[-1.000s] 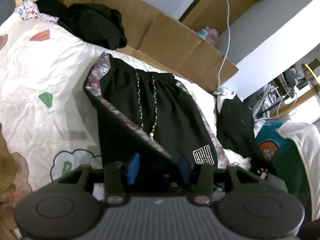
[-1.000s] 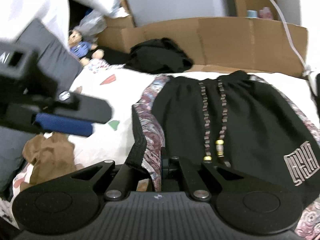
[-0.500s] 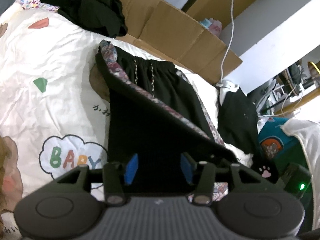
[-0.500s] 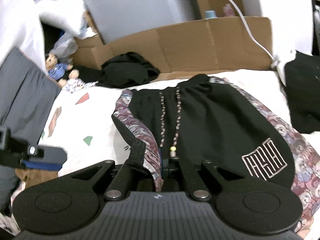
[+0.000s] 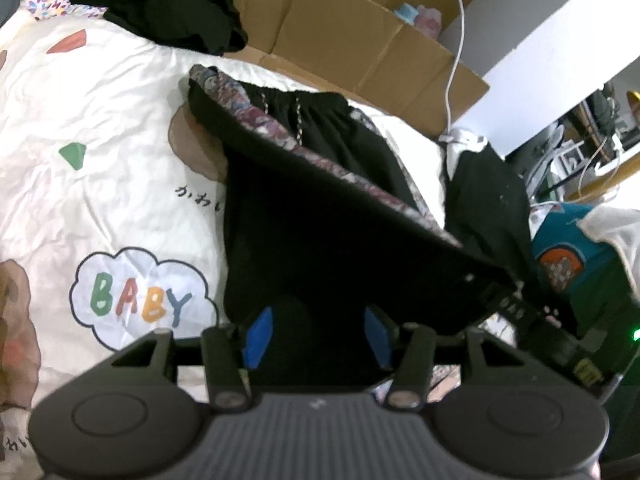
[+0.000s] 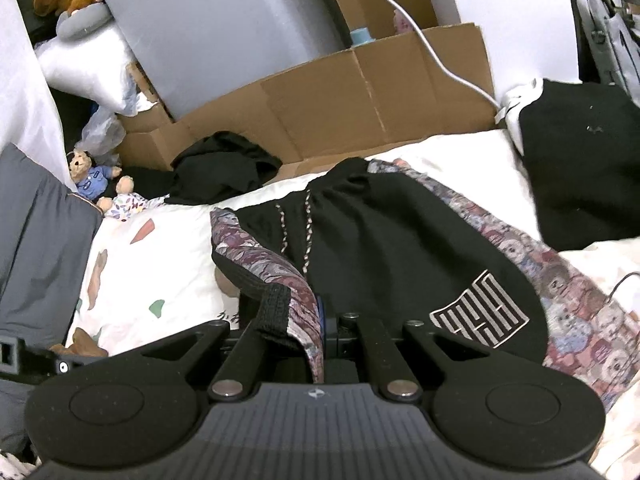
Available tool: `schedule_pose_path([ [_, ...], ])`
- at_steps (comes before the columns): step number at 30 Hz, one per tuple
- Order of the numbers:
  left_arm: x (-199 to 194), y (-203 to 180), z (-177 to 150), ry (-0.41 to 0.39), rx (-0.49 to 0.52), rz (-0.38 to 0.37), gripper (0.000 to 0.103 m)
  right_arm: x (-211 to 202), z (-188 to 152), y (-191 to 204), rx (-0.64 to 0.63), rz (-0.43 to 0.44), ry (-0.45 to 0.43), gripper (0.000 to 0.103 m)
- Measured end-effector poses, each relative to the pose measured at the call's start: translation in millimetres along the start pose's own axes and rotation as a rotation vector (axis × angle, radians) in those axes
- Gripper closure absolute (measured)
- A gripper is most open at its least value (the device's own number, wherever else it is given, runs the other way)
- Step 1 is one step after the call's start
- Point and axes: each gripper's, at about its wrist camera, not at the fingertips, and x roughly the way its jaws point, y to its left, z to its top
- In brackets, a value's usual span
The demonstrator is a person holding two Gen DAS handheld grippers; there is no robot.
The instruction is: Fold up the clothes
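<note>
Black shorts [image 6: 400,248] with patterned side stripes and a white logo lie on the white printed bedsheet [image 5: 100,128]. One leg is lifted and drawn across the other as a taut black flap [image 5: 320,224]. My right gripper [image 6: 326,328] is shut on that leg's black hem and patterned stripe; in the left wrist view it shows at the flap's right corner [image 5: 516,308]. My left gripper [image 5: 318,334] hangs low over the near part of the shorts. Its jaws are opening, the blue pads [image 5: 258,334] stand apart, and black cloth lies between them without being pinched.
A crumpled black garment [image 6: 224,168] lies against flattened cardboard [image 5: 360,36] at the far edge of the bed. Another black garment [image 6: 580,160] lies on the right, with a white cable [image 5: 456,52] above it. Soft toys [image 6: 92,180] and a grey pillow [image 6: 40,240] are left.
The right gripper has carried the lifted leg farther right, so the flap now hides the logo and most of the drawstrings in the left view. The left gripper's pads have spread wider.
</note>
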Motion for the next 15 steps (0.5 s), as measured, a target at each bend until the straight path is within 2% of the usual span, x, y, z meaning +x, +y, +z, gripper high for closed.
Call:
schedule_pose_path([
  [7,27.4,-14.9,-7.4,0.037,-0.024,0.019,0.045,-16.5,9.0,-40.3,0.076,-0.028,-0.038,0.100],
  [12,45.7,-24.4,-11.0,0.062,-0.056,0.005,0.044,-24.6,10.9,-68.3,0.119,-0.049,-0.053,0.100],
  [15,52.1,-27.4,-12.1,0.070,-0.080,0.003,0.041,-27.0,9.4,-83.0,0.155,-0.023,-0.052,0.100],
])
